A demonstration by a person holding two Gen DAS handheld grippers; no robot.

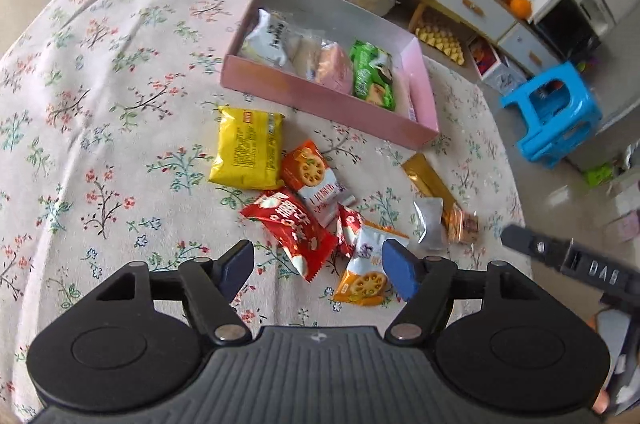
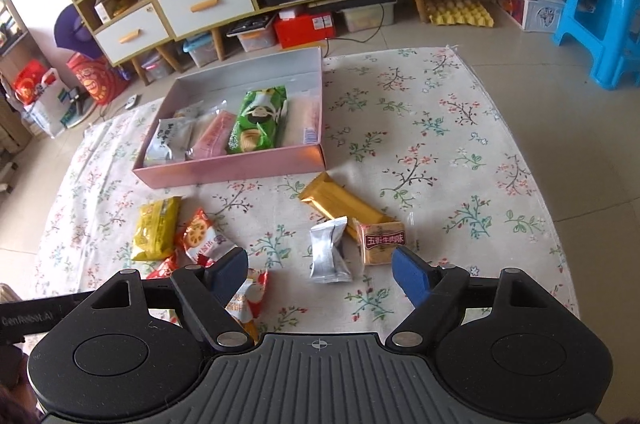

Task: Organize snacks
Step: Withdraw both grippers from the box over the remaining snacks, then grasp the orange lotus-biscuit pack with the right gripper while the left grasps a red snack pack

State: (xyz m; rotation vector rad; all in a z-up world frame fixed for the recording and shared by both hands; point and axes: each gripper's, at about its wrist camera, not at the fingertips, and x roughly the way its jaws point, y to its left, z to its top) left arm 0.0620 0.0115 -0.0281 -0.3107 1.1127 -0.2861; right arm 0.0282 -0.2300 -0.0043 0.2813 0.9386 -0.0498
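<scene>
Well, both hand-held grippers, left (image 1: 318, 266) & right (image 2: 320, 272), gape w/ nothing held over crinkly snack packets (image 1: 292, 189).

Both wrist views look steeply down from close above the floral cloth (image 1: 100, 103). The left faces the pink box (image 1: 320, 91) at 12 o'clock; the right sees it (image 2: 228, 171) at 11. Both share the loose snack packets.
</scene>
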